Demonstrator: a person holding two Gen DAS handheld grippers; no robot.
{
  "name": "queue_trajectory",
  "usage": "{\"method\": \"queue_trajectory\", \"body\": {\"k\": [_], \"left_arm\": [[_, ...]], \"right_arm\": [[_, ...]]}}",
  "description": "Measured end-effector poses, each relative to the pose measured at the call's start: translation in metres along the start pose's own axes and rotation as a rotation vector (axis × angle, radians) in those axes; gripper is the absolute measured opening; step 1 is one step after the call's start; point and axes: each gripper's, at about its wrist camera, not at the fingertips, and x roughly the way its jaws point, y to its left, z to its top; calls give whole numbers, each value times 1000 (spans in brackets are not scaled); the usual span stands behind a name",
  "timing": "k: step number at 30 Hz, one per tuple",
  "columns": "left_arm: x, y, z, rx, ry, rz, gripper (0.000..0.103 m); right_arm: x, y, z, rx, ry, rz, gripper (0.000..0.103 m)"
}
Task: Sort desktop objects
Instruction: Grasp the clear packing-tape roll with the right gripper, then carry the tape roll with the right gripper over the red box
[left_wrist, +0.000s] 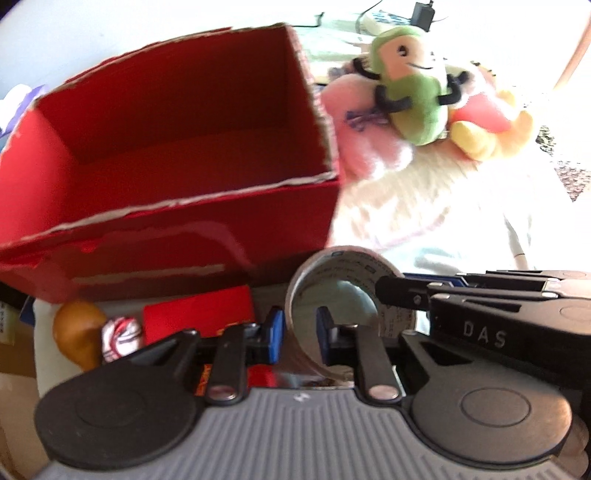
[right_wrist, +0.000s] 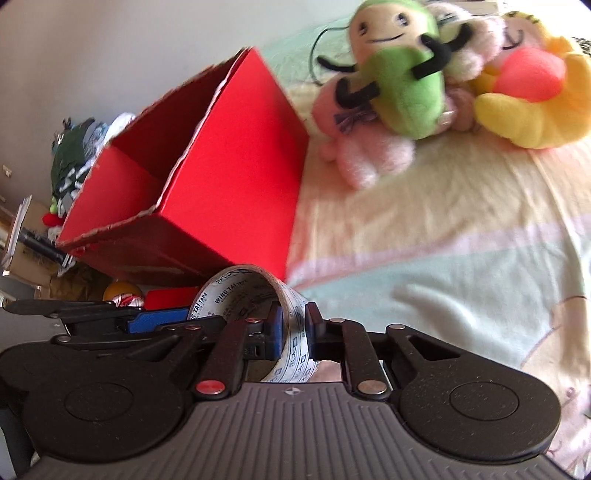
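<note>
Tape roll (left_wrist: 334, 310): wall pinched by left tool (left_wrist: 298, 334) and right tool (right_wrist: 294, 330). Red box (left_wrist: 177, 147) open, directly ahead. Plush toys (left_wrist: 410, 88) beside box, on bedsheet (right_wrist: 443, 240).

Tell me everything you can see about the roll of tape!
The roll of tape is a wide ring of clear, shiny tape with printed words on its inner core, reading "WING TAI TAPE". It stands on edge, its hole partly facing the cameras. Both grippers pinch its wall: the left gripper and the right gripper each have one blue pad inside the ring and one outside. It is in front of the red box, low beside its front wall.
</note>
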Motion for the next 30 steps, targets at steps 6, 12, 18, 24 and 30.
{"method": "queue_trajectory", "body": {"k": [6,12,18,24,30], "left_arm": [[-12,-18,-9,22,-24,-90,21],[-19,-50,5,62,-70,-122,14],[-48,-79,21,122,-192,-126,14],[-75,-77,54,136,-342,-51,14],[-117,-26,75,86,-448,35,13]], "right_arm": [[-25,-16,-2,25,-82,-16,14],[-52,-28,-6,18,-173,-54,14],[-87,-39,7,6,-285,-56,14],[-109,-17,44,-117,-400,-15,15],[-98,36,86,-222,-436,68,15]]}}
